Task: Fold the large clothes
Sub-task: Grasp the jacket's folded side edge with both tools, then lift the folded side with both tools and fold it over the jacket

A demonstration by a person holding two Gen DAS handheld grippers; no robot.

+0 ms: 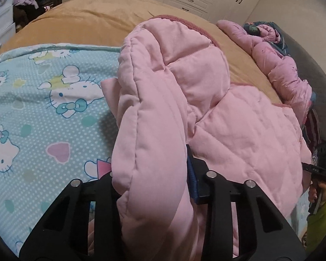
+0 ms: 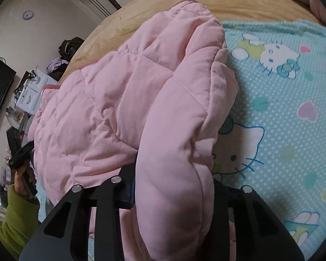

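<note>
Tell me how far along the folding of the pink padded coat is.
Partly done. The pink coat lies on the blanket, its body spread fairly flat. In hand: the left tool and the right tool each grip a sleeve edge lifted over the body. Left: laying both sleeves down and folding the body. Another pink garment waits, unfolded.

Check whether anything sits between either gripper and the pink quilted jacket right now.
Nothing visible does. The left gripper already has a puffy fold of the pink quilted jacket between its fingers, and the right gripper likewise grips a fold of it. The jacket lies on the Hello Kitty blanket.
</note>
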